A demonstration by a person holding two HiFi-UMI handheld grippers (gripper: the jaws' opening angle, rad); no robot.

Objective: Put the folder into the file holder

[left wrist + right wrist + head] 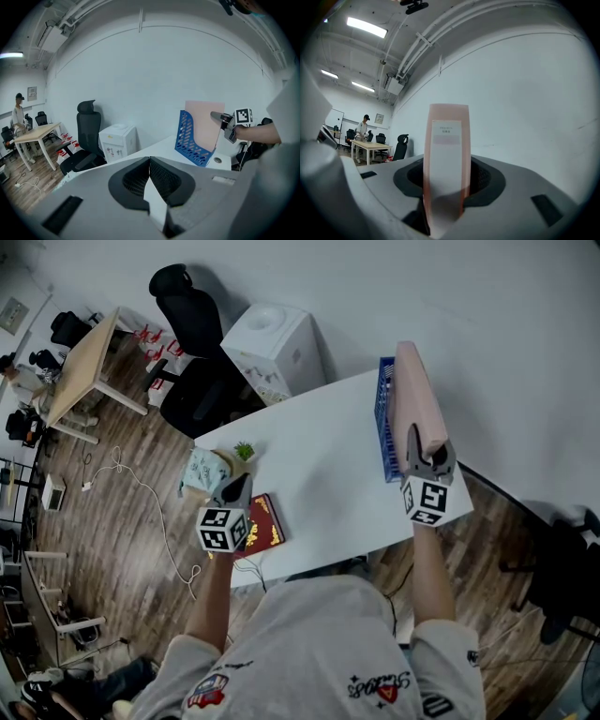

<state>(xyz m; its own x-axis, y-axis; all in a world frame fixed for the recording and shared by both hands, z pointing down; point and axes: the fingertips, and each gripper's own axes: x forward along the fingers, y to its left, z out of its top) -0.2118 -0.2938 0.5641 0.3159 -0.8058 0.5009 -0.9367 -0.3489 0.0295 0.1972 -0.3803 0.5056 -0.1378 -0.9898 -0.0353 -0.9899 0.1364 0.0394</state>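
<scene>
Folder [415, 395] stands in file holder [382, 427] between right gripper's [429, 450] loosened jaws; left gripper [235, 489] clenched empty.

Pink folder [417, 395] stands upright in the blue file holder [384, 427] — labelled spine outward.

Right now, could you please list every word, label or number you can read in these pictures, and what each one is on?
Nothing reads clearly.
White label on the pink folder spine: print too blurred.
Red book cover: gold print too small.
Shirt print: illegible.
Marker cubes: square patterns only, no words.
</scene>
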